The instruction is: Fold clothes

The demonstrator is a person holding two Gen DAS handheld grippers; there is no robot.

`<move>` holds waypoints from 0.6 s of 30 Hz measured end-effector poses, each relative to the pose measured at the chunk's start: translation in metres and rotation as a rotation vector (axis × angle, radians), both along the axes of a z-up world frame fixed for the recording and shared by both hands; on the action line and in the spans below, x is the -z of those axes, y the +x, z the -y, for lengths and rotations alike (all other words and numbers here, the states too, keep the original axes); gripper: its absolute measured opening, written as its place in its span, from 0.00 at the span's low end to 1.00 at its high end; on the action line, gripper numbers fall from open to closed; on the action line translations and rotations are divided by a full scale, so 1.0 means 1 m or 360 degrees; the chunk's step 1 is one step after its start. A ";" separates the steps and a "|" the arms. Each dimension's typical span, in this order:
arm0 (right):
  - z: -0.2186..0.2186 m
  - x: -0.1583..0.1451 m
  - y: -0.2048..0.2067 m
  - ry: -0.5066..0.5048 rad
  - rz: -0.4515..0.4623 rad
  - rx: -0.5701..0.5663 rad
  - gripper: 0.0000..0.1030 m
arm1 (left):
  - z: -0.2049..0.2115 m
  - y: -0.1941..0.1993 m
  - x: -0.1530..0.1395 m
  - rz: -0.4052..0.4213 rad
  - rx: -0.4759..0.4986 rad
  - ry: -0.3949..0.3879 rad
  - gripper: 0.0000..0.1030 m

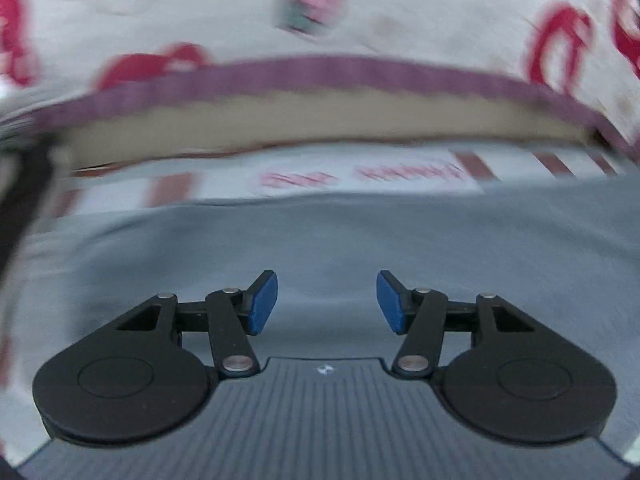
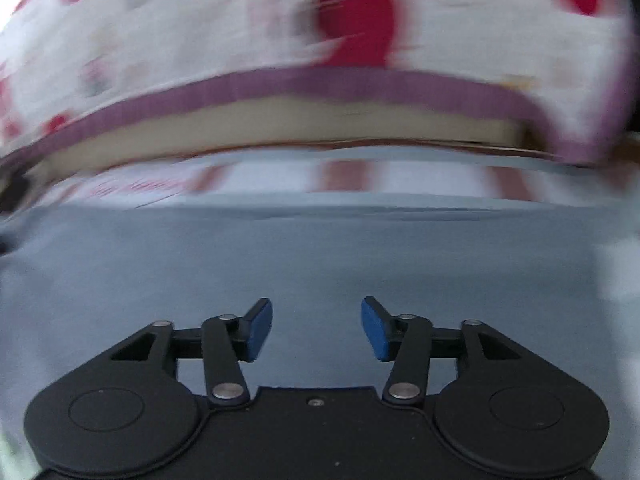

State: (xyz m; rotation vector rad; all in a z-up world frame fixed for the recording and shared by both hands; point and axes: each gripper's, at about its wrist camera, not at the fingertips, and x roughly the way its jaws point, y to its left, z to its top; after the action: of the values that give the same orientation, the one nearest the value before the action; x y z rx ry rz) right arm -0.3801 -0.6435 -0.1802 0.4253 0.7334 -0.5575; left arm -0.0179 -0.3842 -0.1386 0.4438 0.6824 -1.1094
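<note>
Both the left gripper and the right gripper hang with fingers apart and empty over a grey garment, near a blurred red-and-white patterned cloth beyond.

L gripper jaws apart, nothing btwn blue pads; grey-blue garment spread below; beyond it red-striped white cloth, tan strip, purple-edged patterned fabric, all blurred
</note>
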 end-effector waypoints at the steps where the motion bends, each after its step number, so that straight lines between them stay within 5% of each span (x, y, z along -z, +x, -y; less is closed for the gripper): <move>1: -0.009 0.010 0.017 -0.0014 -0.0022 -0.0064 0.57 | 0.011 -0.010 0.006 0.0011 0.0051 0.0022 0.53; 5: -0.028 0.046 0.077 -0.0149 -0.0168 -0.0125 0.57 | 0.042 -0.041 0.028 0.0053 0.0250 0.0146 0.53; 7: -0.003 0.048 0.074 -0.0162 -0.0171 0.0020 0.56 | 0.042 -0.052 0.036 0.0084 0.0352 0.0206 0.55; 13: 0.114 0.054 0.003 -0.0206 -0.0294 0.0648 0.63 | 0.020 -0.056 0.047 0.0060 0.0446 0.0243 0.59; 18: 0.153 0.045 -0.065 -0.0167 -0.0199 0.0841 0.67 | 0.013 -0.048 0.047 -0.0018 0.0422 0.0236 0.60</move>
State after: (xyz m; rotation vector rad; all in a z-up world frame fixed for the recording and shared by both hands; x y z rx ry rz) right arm -0.4449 -0.7968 -0.2250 0.4914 0.7069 -1.1225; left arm -0.0657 -0.3976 -0.1856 0.6694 0.7329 -1.3162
